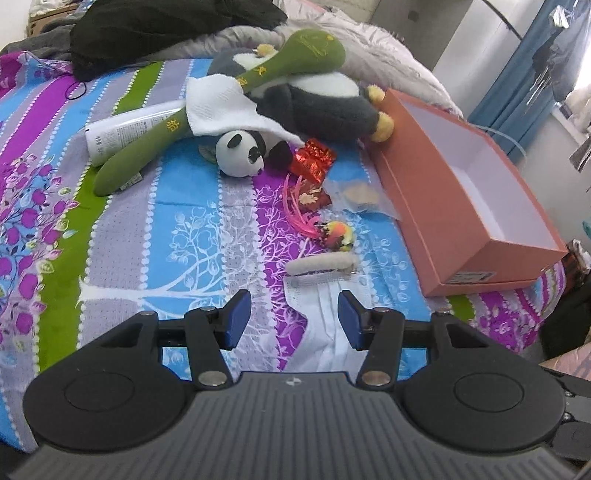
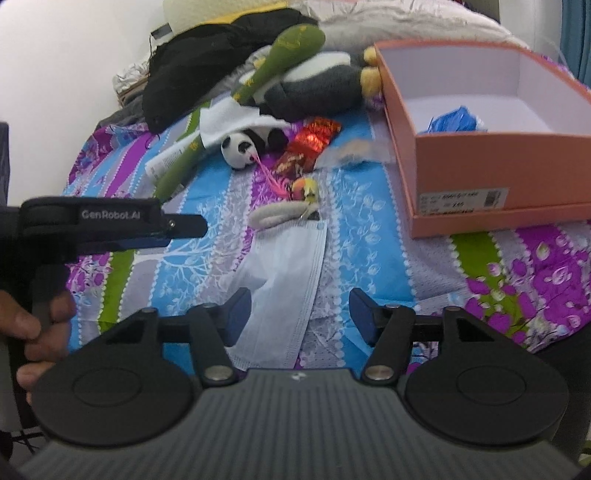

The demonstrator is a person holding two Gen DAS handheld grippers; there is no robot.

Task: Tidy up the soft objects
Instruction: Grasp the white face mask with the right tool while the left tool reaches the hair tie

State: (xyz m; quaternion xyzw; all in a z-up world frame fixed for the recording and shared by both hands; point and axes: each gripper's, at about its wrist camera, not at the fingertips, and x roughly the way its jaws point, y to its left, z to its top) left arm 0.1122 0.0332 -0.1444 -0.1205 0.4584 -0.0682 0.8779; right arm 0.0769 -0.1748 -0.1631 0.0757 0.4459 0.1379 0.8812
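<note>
A pale blue face mask (image 2: 284,277) lies flat on the striped bedspread, just ahead of my open right gripper (image 2: 301,314); its pads do not touch it. My left gripper (image 1: 294,317) is open too, and hovers over the same mask (image 1: 321,317). Beyond it lie a beige fuzzy strip (image 1: 321,264), a small bird toy with pink feathers (image 1: 338,234), a panda plush (image 1: 240,153), a green plush stick (image 1: 147,147) and a big grey penguin plush (image 1: 325,103). An open orange box (image 2: 480,166) holds something blue (image 2: 454,120).
A white cloth (image 1: 221,107), a white tube (image 1: 122,133), red foil packets (image 1: 314,158) and a clear bag (image 1: 360,194) lie among the toys. Dark clothes (image 1: 166,33) are piled at the back. A hand (image 2: 37,332) holds the left gripper (image 2: 192,230) at the left.
</note>
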